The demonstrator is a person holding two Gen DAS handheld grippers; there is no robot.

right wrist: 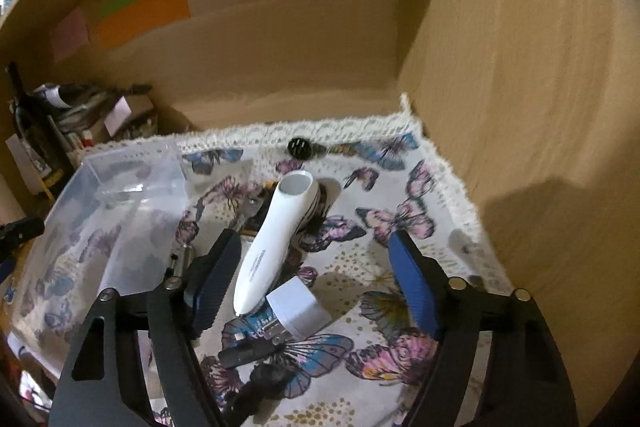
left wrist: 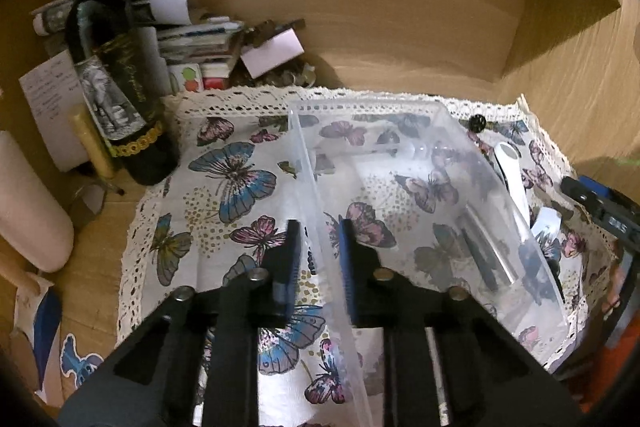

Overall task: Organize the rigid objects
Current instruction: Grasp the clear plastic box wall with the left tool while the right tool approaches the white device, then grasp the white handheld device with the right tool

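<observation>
A clear plastic bin (left wrist: 436,187) stands on the butterfly cloth (left wrist: 224,187); it also shows in the right wrist view (right wrist: 116,207). My left gripper (left wrist: 320,255) straddles the bin's near left wall, its blue pads close on either side of it. My right gripper (right wrist: 316,275) is open above a white handheld device (right wrist: 276,235) and a white charger cube (right wrist: 298,311) lying to the right of the bin. A small black round part (right wrist: 300,147) lies near the cloth's far edge. The white device shows through the bin in the left wrist view (left wrist: 510,171).
A dark wine bottle (left wrist: 116,83) stands at the far left with papers and small boxes (left wrist: 200,39) behind it. A pink roll (left wrist: 28,211) lies at the left. Wooden walls (right wrist: 520,107) close in the back and right. Dark tools (right wrist: 244,347) lie on the cloth.
</observation>
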